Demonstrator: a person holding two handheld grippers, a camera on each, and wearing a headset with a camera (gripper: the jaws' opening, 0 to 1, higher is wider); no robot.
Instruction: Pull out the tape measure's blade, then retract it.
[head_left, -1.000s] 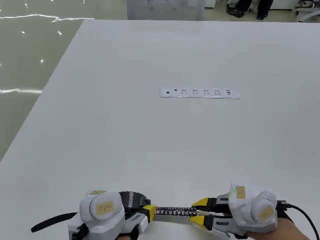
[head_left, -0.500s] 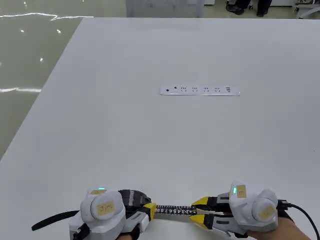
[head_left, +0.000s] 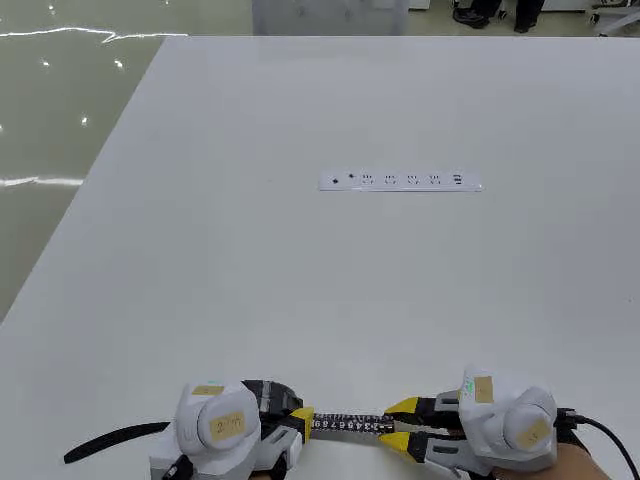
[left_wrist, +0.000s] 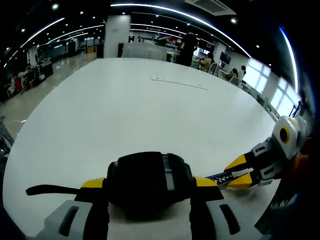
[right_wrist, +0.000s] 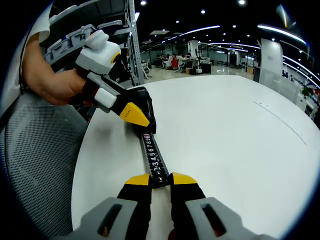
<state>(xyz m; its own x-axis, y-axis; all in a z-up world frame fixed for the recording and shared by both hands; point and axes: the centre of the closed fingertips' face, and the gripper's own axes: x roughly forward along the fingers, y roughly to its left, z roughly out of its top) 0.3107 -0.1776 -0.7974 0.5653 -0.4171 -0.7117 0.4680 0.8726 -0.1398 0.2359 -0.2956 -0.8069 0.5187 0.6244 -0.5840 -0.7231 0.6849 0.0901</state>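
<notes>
At the near edge of the white table, my left gripper (head_left: 295, 428) is shut on the black tape measure case (head_left: 268, 397), which bulges between the yellow-tipped jaws in the left gripper view (left_wrist: 149, 179). A short stretch of black blade (head_left: 348, 424) with white numbers runs right from the case. My right gripper (head_left: 399, 424) is shut on the blade's end (right_wrist: 158, 176). The right gripper view has the left gripper (right_wrist: 131, 112) with the case (right_wrist: 145, 106) beyond the blade (right_wrist: 152, 156). The case's black strap (head_left: 110, 442) trails left.
A white power strip (head_left: 400, 182) lies flat at the table's middle, far ahead of both grippers. The table's left edge (head_left: 80, 200) drops to a glossy floor. A cable (head_left: 605, 432) trails from the right gripper. A mesh chair (right_wrist: 35, 165) stands by the table's near side.
The left gripper with the case has shifted a little to the right, and the exposed blade looks slightly shorter. The right gripper has hardly moved.
</notes>
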